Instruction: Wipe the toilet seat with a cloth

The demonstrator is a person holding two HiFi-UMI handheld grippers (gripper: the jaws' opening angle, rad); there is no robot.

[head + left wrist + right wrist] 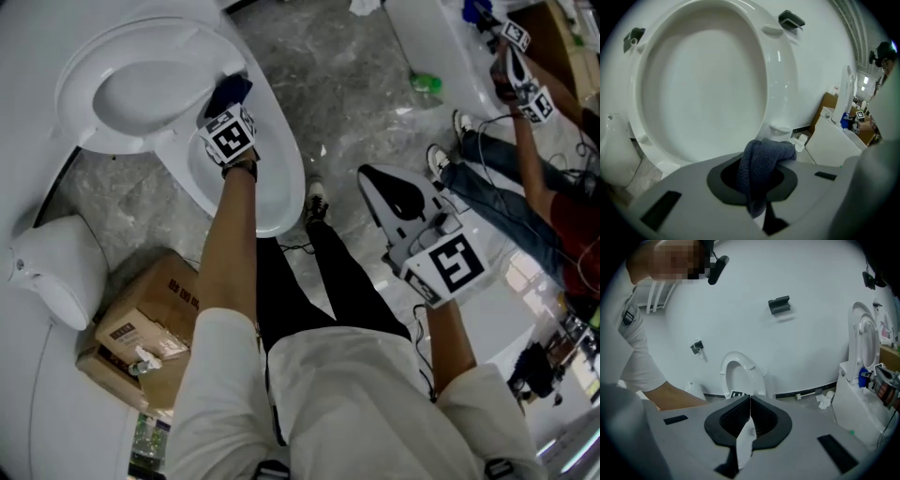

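Head view: left gripper, held out over a white toilet bowl; dark blue cloth at its tip, against the rim of the raised toilet seat. Right gripper held well apart, over the marbled floor. Cardboard box beside the bowl.

Left gripper view: gripper pinching the bunched cloth between its pads; the seat's underside fills the frame just beyond. Contact between cloth and seat cannot be told.

Right gripper view: gripper pads pressed together, nothing between them; the seat shows far off against the white wall.
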